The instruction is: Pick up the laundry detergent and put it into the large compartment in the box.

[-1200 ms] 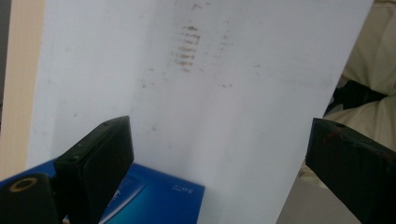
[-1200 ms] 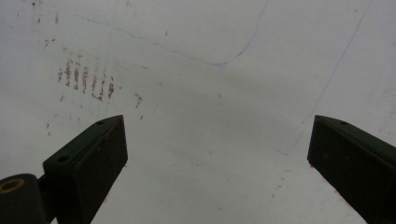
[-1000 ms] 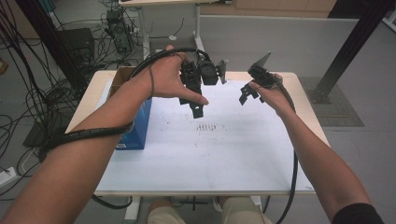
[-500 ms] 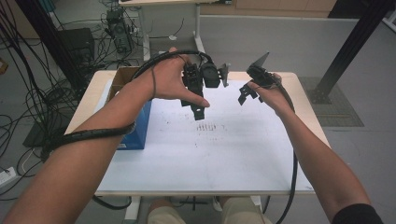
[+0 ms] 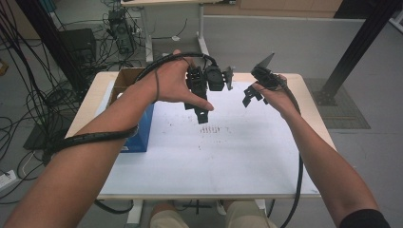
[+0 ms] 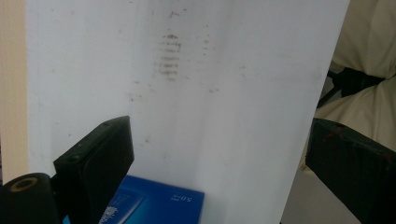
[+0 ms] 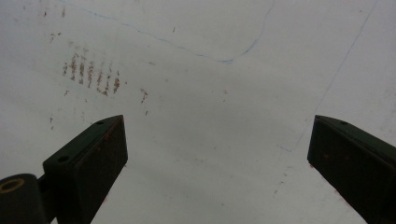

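Two hand-held grippers are held above the far half of the tabletop (image 5: 285,180), and nothing is gripped by either. The left hand-held gripper (image 5: 202,111) is seen in the high view over the middle of the white sheet, and in its own view its jaws stand wide apart with only the sheet and a corner of the blue box (image 6: 156,205) between them. The right hand-held gripper (image 5: 251,97) is raised near the far right part of the tabletop, and its jaws are likewise spread wide over bare, stained paper.

The nearest thing that could be handled is the blue box (image 5: 140,130), which is set at the left edge of the tabletop, just beside a brown cardboard box (image 5: 124,80) at the far left corner. It lies partly under the person's left forearm (image 5: 102,130).

Several risks may be judged from this. The blue box could be nudged off the left edge if the forearm or the trailing cable (image 5: 90,137) were dragged across it. The cable is looped around that arm, so a quick reach might be checked short. A grasp taken on the box's corner alone could let it twist out of the jaws. The two hand-held grippers are held near each other, and a knock between them is possible if both were moved inward.
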Tool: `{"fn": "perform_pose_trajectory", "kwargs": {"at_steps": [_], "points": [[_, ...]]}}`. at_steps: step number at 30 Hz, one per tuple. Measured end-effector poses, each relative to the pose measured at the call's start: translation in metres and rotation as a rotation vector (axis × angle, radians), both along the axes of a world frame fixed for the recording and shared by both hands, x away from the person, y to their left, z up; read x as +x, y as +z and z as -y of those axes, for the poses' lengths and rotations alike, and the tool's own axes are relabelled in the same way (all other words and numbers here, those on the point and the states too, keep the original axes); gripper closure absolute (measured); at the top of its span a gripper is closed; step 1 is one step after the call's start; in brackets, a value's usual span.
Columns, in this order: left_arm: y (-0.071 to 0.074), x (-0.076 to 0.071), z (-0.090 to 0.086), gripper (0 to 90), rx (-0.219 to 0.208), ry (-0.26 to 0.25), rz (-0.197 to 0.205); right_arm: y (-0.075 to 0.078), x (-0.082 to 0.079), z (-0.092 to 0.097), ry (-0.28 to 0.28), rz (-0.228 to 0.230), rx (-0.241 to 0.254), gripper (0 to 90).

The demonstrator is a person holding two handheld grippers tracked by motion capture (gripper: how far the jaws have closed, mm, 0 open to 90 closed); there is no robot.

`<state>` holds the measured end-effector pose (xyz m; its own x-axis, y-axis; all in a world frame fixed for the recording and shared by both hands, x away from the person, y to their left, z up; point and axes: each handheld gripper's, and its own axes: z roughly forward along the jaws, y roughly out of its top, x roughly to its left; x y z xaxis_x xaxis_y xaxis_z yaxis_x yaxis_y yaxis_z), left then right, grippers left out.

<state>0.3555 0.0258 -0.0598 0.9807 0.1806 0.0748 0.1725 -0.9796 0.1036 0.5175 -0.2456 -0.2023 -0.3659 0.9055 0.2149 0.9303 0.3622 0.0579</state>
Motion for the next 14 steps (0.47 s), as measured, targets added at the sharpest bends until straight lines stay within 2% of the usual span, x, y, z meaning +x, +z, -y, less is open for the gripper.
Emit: {"fn": "perform_pose_trajectory", "kwargs": {"at_steps": [14], "points": [[0.0011,-0.0054,-0.0025,7.8,0.004,-0.005,0.016,0.0027,-0.003,-0.0049,0.034,0.005,0.0,4.6]]}}
